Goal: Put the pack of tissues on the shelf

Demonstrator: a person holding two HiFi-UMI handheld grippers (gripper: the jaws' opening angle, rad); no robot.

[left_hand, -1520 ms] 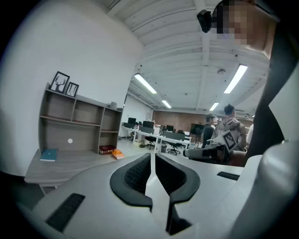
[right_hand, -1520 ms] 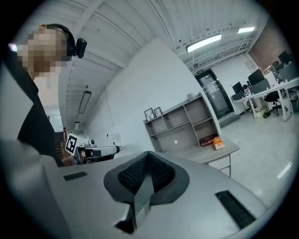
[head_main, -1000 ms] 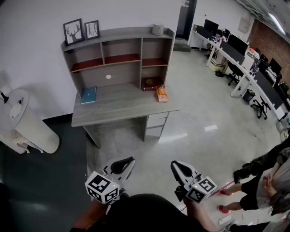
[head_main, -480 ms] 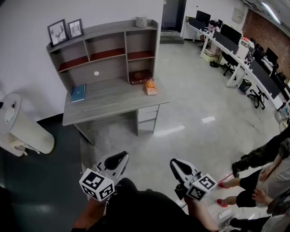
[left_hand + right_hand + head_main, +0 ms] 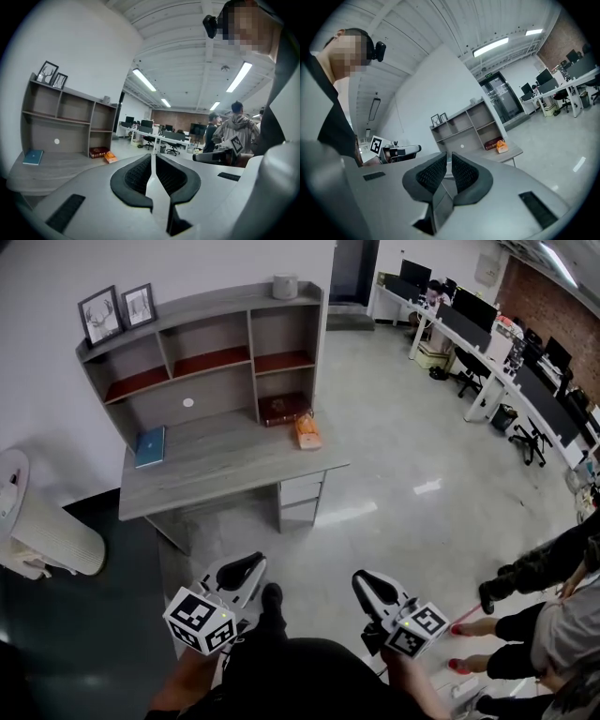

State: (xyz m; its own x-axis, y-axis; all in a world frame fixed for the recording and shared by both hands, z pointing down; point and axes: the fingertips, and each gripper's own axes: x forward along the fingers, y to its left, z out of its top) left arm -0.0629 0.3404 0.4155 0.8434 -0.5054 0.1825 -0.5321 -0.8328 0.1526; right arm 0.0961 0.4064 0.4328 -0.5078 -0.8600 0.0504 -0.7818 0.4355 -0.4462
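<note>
Holding my left gripper (image 5: 242,570) and right gripper (image 5: 370,585) clenched on nothing, I see the pack (image 5: 307,433) lying by the desk's (image 5: 216,463) right edge, well apart from me. I judge it light, soft and a little slick, so I would pinch it gently across its narrow sides.

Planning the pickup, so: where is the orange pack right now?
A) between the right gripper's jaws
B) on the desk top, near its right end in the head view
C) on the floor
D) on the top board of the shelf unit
B: the orange pack lies on the grey desk, at its right end.
</note>
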